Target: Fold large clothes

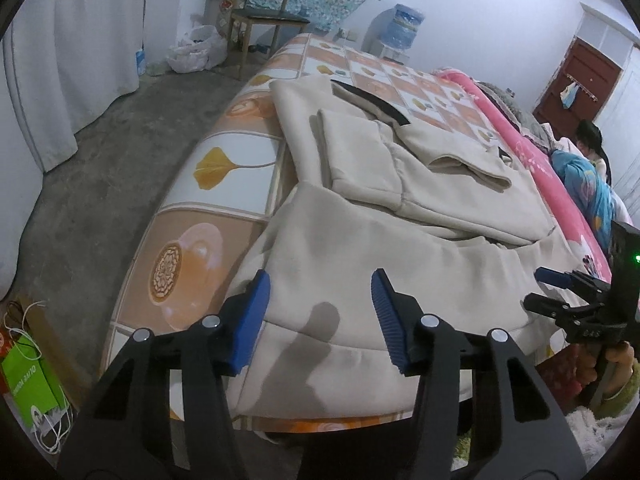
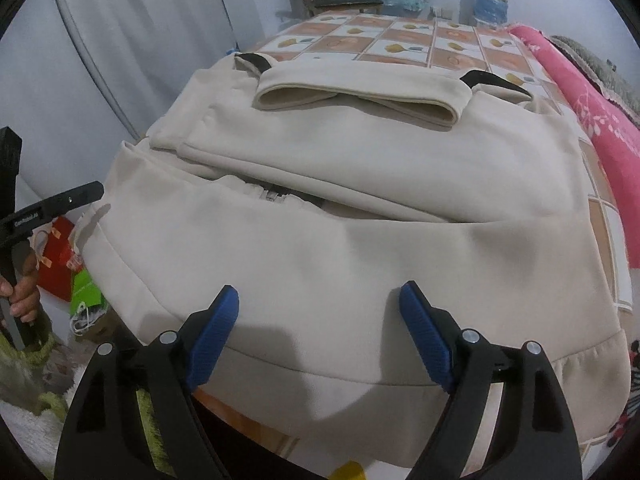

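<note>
A large cream zip-up garment (image 1: pixel 360 240) lies spread on the bed, its sleeves folded across the middle and its hem hanging over the near edge; it also fills the right wrist view (image 2: pixel 340 240). Its zipper (image 2: pixel 276 194) shows in the gap under the folded sleeve. My left gripper (image 1: pixel 320 312) is open with blue pads, just above the hem near the left corner. My right gripper (image 2: pixel 318 336) is open above the hem near the right side, and it also shows in the left wrist view (image 1: pixel 540 288).
The bed has a tiled-pattern sheet (image 1: pixel 224 168). A pink blanket (image 1: pixel 532 148) runs along its far side. A chair (image 1: pixel 264 20) and a water dispenser (image 1: pixel 404 28) stand beyond the bed. Paper bags (image 1: pixel 32 376) sit on the floor at the left.
</note>
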Demonstrator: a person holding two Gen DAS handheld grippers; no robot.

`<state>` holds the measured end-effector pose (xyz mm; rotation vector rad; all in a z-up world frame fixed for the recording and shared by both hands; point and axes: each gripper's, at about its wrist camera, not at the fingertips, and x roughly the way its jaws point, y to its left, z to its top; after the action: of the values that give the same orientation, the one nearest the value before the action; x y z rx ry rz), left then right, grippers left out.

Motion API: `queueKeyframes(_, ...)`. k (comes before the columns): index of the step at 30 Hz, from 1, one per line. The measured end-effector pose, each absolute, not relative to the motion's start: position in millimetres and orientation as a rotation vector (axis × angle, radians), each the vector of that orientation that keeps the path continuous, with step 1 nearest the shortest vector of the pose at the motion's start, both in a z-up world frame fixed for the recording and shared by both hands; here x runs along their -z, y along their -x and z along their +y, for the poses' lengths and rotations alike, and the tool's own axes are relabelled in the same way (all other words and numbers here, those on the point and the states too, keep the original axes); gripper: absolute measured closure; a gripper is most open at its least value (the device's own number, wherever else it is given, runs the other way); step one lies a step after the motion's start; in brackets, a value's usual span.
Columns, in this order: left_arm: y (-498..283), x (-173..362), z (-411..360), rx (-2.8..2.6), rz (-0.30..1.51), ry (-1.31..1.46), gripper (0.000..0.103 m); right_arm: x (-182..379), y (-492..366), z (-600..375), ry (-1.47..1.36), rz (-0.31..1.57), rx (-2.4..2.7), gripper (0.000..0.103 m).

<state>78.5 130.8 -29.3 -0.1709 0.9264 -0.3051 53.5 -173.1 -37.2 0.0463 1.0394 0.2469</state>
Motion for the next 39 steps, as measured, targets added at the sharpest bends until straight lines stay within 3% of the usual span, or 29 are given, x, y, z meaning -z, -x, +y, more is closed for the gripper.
queueKeyframes(10,-88.5,43.9,140.3,0.293,0.967,0.216,0.057,37.4,-52.7,-172.7,-0.052,1.036,-0.241,0.023)
queueKeyframes(16,-87.4,33.4,161.0,0.448,0.895,0.422,0.057,37.8,-52.8,-172.4,-0.052,1.036,-0.241,0.023)
queueKeyframes(31,-123.0,47.8,145.3,0.473,0.938,0.450,0.064,38.9,-53.3,-171.0,-0.050,1.030,-0.239,0.023)
queueKeyframes(39,-115.9,32.4,136.6,0.557,0.857,0.442,0.066,38.7,-52.7,-171.6,-0.050,1.025,-0.240,0.023)
